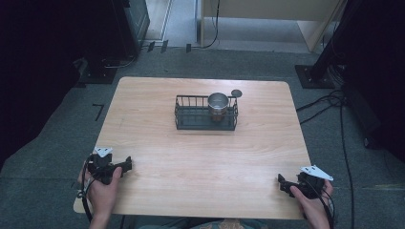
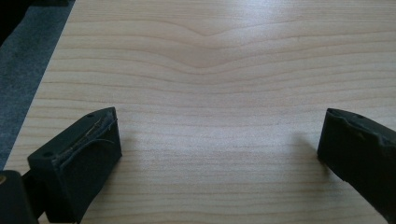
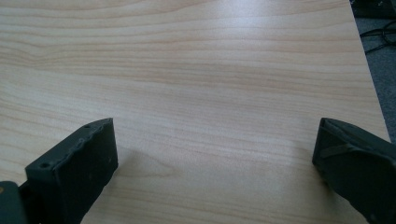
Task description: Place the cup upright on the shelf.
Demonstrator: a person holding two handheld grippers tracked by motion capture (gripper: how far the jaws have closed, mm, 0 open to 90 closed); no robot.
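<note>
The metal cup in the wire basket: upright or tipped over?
Upright. The high view shows the metal cup standing at the right end of the wire basket, its round open mouth facing up.

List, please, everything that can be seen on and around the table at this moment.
Table: one, light wood, centre of the high view.
Wire basket: one, black, far middle of the table.
Metal cup: one, silver, upright in the basket's right end.
Round disc: one, dark grey, just behind the basket's right end.
Cables: several, black, on the grey floor right of the table.
Hands: two, at the table's near corners, each holding a gripper.
Left gripper: one, black, jaws wide apart above bare wood.
Right gripper: one, black, jaws wide apart, near the table's right edge.
</note>
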